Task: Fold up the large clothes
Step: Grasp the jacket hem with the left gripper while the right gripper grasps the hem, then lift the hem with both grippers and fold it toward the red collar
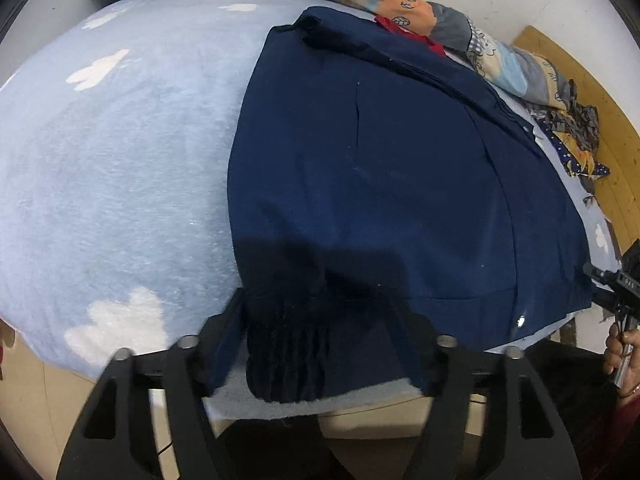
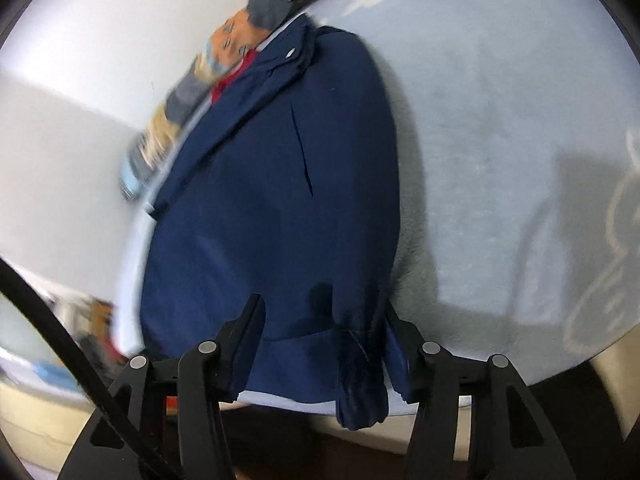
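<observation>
Left wrist view: the navy jacket [image 1: 380,184] lies flat on the right half of the bed [image 1: 120,168], its ribbed cuff [image 1: 288,344] hanging over the near edge. The left gripper [image 1: 320,320] stands released, fingers either side of that cuff, not pressing. The right gripper [image 1: 616,284] shows at the right edge, in a hand [image 1: 622,356].

Right wrist view: the right gripper [image 2: 324,320] straddles the jacket [image 2: 272,200] hem and cuff [image 2: 362,380] at the near edge of the bed [image 2: 500,140]; whether it pinches, I cannot tell.

No text, label, brand or number can be read in either view. Small pale marks show on the black block of the right gripper [image 1: 624,280], far right of the left tool, but they are too small to make out.
</observation>
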`<action>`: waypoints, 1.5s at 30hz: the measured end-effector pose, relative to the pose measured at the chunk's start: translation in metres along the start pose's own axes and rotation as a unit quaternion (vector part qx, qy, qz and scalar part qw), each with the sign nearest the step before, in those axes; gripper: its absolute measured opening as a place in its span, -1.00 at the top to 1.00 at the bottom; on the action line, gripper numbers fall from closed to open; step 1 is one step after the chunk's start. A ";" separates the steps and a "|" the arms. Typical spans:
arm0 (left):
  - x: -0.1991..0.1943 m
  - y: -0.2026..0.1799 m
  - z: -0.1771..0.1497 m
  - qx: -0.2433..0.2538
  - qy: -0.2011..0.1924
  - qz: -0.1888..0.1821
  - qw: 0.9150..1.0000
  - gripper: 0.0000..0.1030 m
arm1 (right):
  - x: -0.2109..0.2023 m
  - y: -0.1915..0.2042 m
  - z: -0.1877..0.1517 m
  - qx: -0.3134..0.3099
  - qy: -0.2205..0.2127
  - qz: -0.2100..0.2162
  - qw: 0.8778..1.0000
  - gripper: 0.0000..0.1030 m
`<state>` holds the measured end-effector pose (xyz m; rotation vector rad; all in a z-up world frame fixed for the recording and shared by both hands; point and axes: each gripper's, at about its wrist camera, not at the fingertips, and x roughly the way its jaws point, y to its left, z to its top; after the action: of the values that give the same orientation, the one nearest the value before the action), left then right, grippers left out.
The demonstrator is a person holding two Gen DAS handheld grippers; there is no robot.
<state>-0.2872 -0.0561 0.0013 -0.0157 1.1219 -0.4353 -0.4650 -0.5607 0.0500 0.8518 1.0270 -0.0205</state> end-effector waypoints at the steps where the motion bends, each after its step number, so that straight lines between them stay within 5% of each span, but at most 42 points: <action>1: 0.003 0.000 0.001 0.001 0.002 0.006 1.000 -0.48 | 0.003 0.001 -0.001 -0.011 0.003 -0.037 0.999 0.04; 2: 0.006 -0.001 0.001 0.006 0.003 0.012 1.000 -0.50 | 0.006 -0.001 -0.002 -0.016 0.003 -0.075 0.997 0.23; 8: 0.023 -0.026 0.000 0.055 0.004 0.049 0.997 -0.94 | 0.006 0.001 -0.004 -0.024 0.006 -0.065 0.998 0.24; 11: 0.016 -0.040 -0.001 0.085 -0.020 0.066 0.994 -0.58 | 0.008 0.017 -0.001 -0.057 0.000 -0.053 0.997 0.62; 14: 0.006 -0.032 0.002 0.073 -0.039 0.073 0.994 0.01 | 0.006 0.021 0.002 -0.068 -0.009 -0.057 0.996 0.62; 16: 0.007 -0.023 0.004 0.055 -0.040 0.061 0.996 0.06 | 0.016 0.016 0.002 -0.071 0.004 -0.086 0.994 0.62; 17: 0.007 -0.022 0.002 0.054 -0.041 0.061 0.996 0.01 | 0.021 0.014 0.001 -0.067 0.005 -0.085 0.994 0.62; 21: 0.018 -0.033 0.004 0.067 -0.041 0.052 0.995 -0.84 | 0.023 0.009 0.001 -0.054 0.002 -0.073 0.996 0.61; 26: 0.024 -0.043 0.002 0.081 -0.048 0.071 0.993 -0.94 | 0.020 -0.002 -0.005 -0.033 -0.019 -0.056 0.998 0.61; 29: 0.019 -0.048 -0.001 0.089 -0.070 0.085 0.990 -0.55 | 0.013 -0.007 -0.010 -0.019 -0.032 -0.056 0.998 0.61; 31: 0.011 -0.050 -0.002 0.093 -0.090 0.098 0.987 0.00 | 0.007 -0.008 -0.013 -0.036 -0.030 -0.066 0.997 0.63; 32: 0.007 -0.050 -0.001 0.094 -0.099 0.102 0.985 0.48 | 0.008 -0.002 -0.013 -0.055 -0.029 -0.076 0.995 0.65; 37: -0.007 -0.058 0.002 0.101 -0.130 0.094 0.982 0.59 | 0.000 0.020 -0.017 -0.088 -0.052 -0.063 0.993 0.69; 45: -0.077 -0.055 0.000 0.058 -0.224 0.037 0.972 0.62 | -0.073 0.037 -0.026 -0.098 -0.172 0.063 0.978 0.72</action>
<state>-0.3335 -0.0801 0.0810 0.0290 0.6502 -0.4040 -0.5095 -0.5457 0.1220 0.7023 0.6380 0.0392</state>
